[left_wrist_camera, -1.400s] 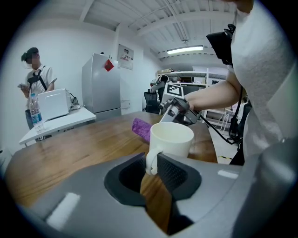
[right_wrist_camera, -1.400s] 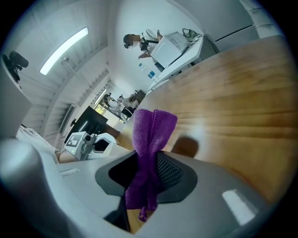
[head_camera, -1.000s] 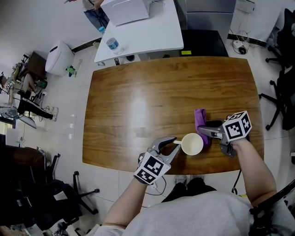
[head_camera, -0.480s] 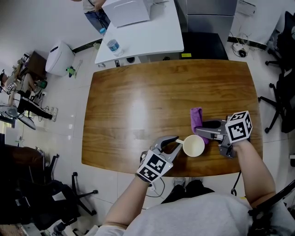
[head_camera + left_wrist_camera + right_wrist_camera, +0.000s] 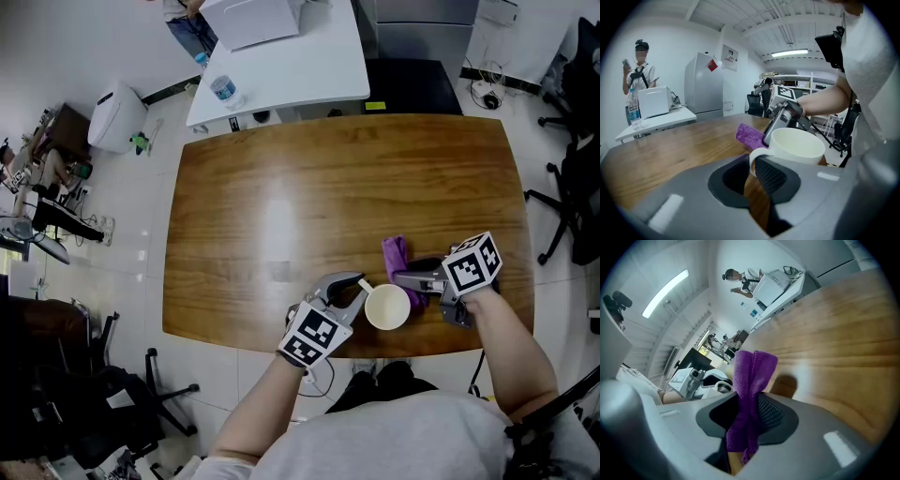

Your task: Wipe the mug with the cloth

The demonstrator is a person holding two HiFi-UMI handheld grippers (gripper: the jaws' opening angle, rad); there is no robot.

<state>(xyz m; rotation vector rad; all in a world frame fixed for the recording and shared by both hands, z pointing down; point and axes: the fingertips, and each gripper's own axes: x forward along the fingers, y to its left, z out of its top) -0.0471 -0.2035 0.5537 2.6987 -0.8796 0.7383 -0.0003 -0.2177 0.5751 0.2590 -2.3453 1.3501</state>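
Left hand-held gripper (image 5: 352, 288) is clamped narrow on the handle (image 5: 753, 160) of the white mug (image 5: 387, 307); the loop sits right between the ribbed pads. The mug is at the near edge of the wooden counter (image 5: 281, 206), mouth up, in front of you. I can't tell if its base rests on the wood or hangs just clear.

Right hand-held gripper (image 5: 413, 278) is closed on the purple cloth (image 5: 396, 255). The jaws pinch it mid-fold, with one bunch sticking out past the tips and a short tail hanging behind. That free bunch lies just beside the mug's right side. It looks like it meets the outer wall, but contact isn't clear from any view.

Handling, my read:
- The mug looks ceramic: stiff, glazed, so slippery, and it chips if it drops. It's close to the counter edge, so mind that.
- A handle-only grip gives a long lever. Side pressure from wiping will likely twist the mug in the jaws. Push toward the handle side, not across it.
- The cloth is soft microfibre: light, floppy, no stiffness of its own. Only the part near the jaw tips can press. Wipe with that, not the loose end.
- The grip point on the cloth looks fine. If you regrip, go closer to the working end.
- Risk: the metal jaw tips scrape the glaze if the cloth slips back.
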